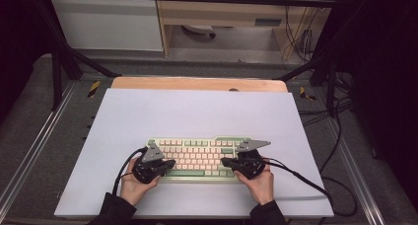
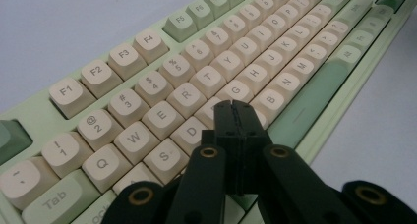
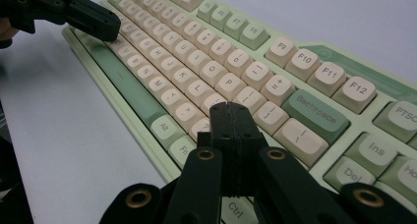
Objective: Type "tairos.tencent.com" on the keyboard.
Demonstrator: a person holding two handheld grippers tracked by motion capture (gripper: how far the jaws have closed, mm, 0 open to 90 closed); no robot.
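Keyboard lies flat on the desk, near the front edge, roughly centred, long side running left to right. Pale green case, cream keycaps with grey legends, darker green accent keys: space bar, Backspace, some F keys. Function row along the far edge; extra block at the right end with Ins and Del. In the left tongs view the keys look clean and evenly seated; Q, W, E, R, T legends readable.

Left tongs over the keyboard's left end, tips pointing inward; jaws closed together, nothing between them. In the left tongs view the tips sit just above the keys around F and G; contact unclear. Right tongs over the right end, tips pointing inward, jaws also closed, empty. In the right tongs view the tips hover low by the punctuation keys right of L. Each is held in one hand at the keyboard's front edge.
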